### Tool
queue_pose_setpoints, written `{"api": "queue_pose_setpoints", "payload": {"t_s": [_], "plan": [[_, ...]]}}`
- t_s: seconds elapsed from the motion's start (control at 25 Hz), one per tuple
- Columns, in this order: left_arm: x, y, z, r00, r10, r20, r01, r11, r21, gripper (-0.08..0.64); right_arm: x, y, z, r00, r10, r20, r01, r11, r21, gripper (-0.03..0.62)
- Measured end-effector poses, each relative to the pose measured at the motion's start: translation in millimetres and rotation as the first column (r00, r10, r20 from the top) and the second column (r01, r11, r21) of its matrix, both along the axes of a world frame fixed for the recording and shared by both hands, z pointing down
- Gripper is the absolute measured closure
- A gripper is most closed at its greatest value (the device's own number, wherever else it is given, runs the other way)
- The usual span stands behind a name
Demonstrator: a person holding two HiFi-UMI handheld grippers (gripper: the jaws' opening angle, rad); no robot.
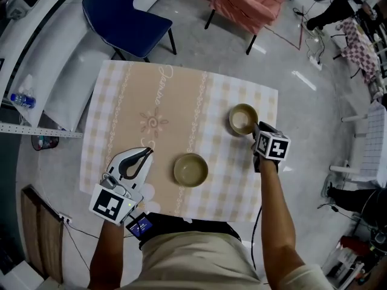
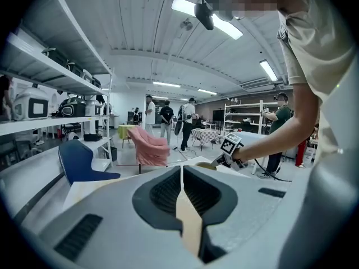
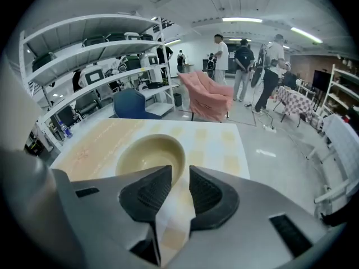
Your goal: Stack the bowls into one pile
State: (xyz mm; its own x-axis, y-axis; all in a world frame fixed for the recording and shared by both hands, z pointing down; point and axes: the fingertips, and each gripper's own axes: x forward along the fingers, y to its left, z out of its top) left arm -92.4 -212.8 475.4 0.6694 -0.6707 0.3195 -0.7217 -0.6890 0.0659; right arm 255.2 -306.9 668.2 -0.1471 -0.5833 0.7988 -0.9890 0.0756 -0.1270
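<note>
Two beige bowls stand apart on the checked tablecloth (image 1: 121, 95). One bowl (image 1: 191, 170) sits near the front middle. The other bowl (image 1: 243, 119) is at the right side; it fills the middle of the right gripper view (image 3: 147, 157). My right gripper (image 1: 256, 128) is at this bowl's near right rim, its jaws (image 3: 180, 170) open by a narrow gap with only cloth showing between them. My left gripper (image 1: 148, 151) hovers over the cloth left of the front bowl, shut on nothing (image 2: 181, 168).
A blue chair (image 1: 124, 17) and a pink armchair (image 1: 245, 2) stand beyond the table's far edge. White shelving runs along the left, with a water bottle (image 1: 23, 100) on it. Several people stand far back (image 3: 244, 60).
</note>
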Motion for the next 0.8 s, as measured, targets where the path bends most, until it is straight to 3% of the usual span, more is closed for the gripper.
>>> {"api": "queue_pose_setpoints", "payload": {"t_s": [0.16,0.36,0.56,0.8], "plan": [[-0.7,-6.7,4.3,1.0,0.009,0.005,-0.009,1.0,-0.011,0.541,1.9,-5.9,5.7,1.0,0.01,0.014,-0.01,1.0,-0.007,0.562],[-5.1,-10.8,8.2,1.0,0.01,0.008,-0.01,1.0,-0.024,0.543,-2.7,-10.3,-0.9,0.993,0.053,0.102,-0.053,0.999,-0.006,0.578],[-12.1,-14.1,5.8,1.0,0.002,0.007,-0.002,1.0,-0.018,0.541,-22.8,-6.9,-24.2,0.989,0.007,0.145,-0.009,1.0,0.015,0.586],[-17.9,-13.9,6.1,1.0,-0.01,0.009,0.01,1.0,-0.019,0.541,-58.2,9.1,-57.1,0.961,-0.061,0.269,0.054,0.998,0.036,0.586]]}}
